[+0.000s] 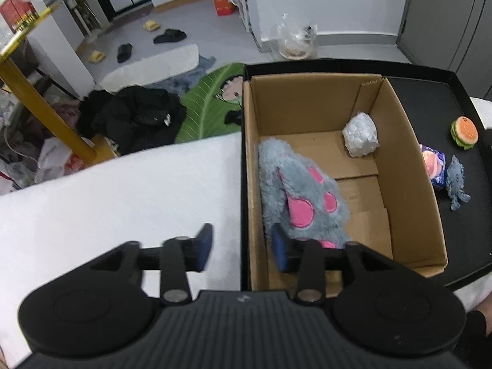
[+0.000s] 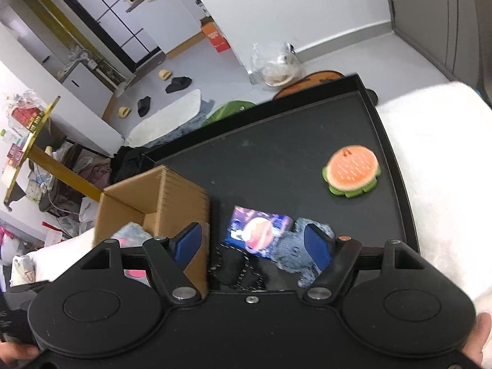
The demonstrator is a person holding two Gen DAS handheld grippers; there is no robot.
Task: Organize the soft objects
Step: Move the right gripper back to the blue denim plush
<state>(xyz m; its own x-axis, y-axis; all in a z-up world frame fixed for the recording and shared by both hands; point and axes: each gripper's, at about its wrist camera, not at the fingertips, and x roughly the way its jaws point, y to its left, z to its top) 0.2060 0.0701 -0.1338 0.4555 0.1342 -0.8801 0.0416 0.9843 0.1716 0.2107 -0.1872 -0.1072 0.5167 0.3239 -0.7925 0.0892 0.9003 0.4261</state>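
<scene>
The snack packet lies flat on the black tray, just right of the cardboard box, directly ahead between the spread fingers of the right gripper, which is nearer. Its long axis seems to run left-right. The left gripper is spread empty over the box rim, beside the grey plush.

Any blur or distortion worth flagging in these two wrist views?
Left wrist: mostly sharp, cardboard box edges bowed by the fisheye, gripper fingertips slightly smeared. Right wrist: burger toy and snack packet soft with motion blur, tray rim curved.
</scene>
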